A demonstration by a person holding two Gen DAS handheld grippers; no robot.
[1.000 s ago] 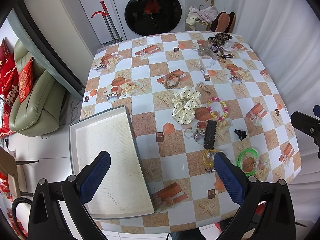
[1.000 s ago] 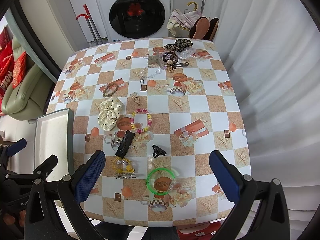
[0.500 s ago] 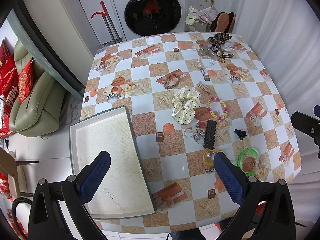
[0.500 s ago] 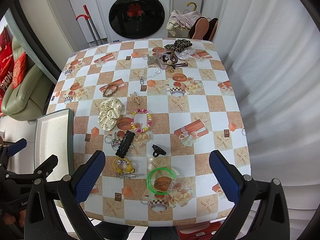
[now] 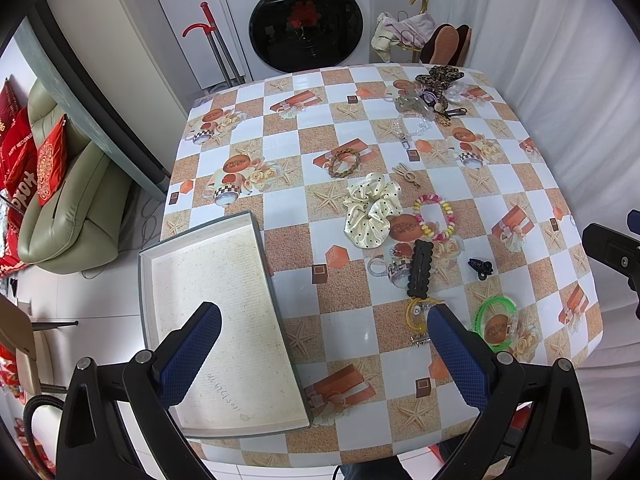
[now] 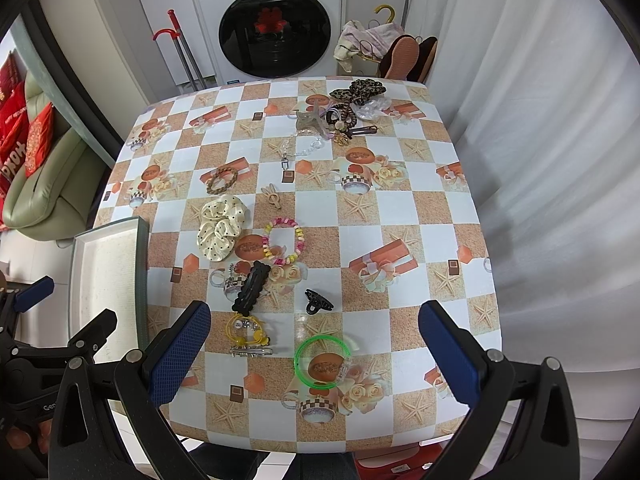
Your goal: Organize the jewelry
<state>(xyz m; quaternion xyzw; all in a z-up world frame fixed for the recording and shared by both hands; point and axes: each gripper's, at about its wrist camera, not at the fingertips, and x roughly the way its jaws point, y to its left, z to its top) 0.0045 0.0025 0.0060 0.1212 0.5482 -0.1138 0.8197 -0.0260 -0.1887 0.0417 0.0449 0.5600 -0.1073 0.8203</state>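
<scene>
An empty grey-rimmed tray (image 5: 206, 240) (image 6: 142, 264) lies at the table's left front corner. Right of it lie a cream dotted scrunchie (image 5: 370, 208) (image 6: 220, 226), a pastel bead bracelet (image 5: 434, 216) (image 6: 284, 240), a black hair clip (image 5: 419, 274) (image 6: 250, 292), a small black claw clip (image 5: 480, 267) (image 6: 316, 301), yellow hair ties (image 5: 416, 312) (image 6: 246, 330) and a green bangle (image 5: 496, 326) (image 6: 322, 362). My left gripper (image 5: 324, 354) hovers open high over the tray's right edge. My right gripper (image 6: 314, 354) hovers open high above the green bangle. Both hold nothing.
A brown braided bracelet (image 6: 222, 180), a tan clip (image 6: 272, 196), a clear chain (image 6: 300, 150) and a heap of leopard and other hair pieces (image 6: 352, 100) lie farther back. A washing machine (image 6: 274, 32) stands behind the table, a curtain (image 6: 540, 120) to the right, a sofa (image 5: 68, 200) to the left.
</scene>
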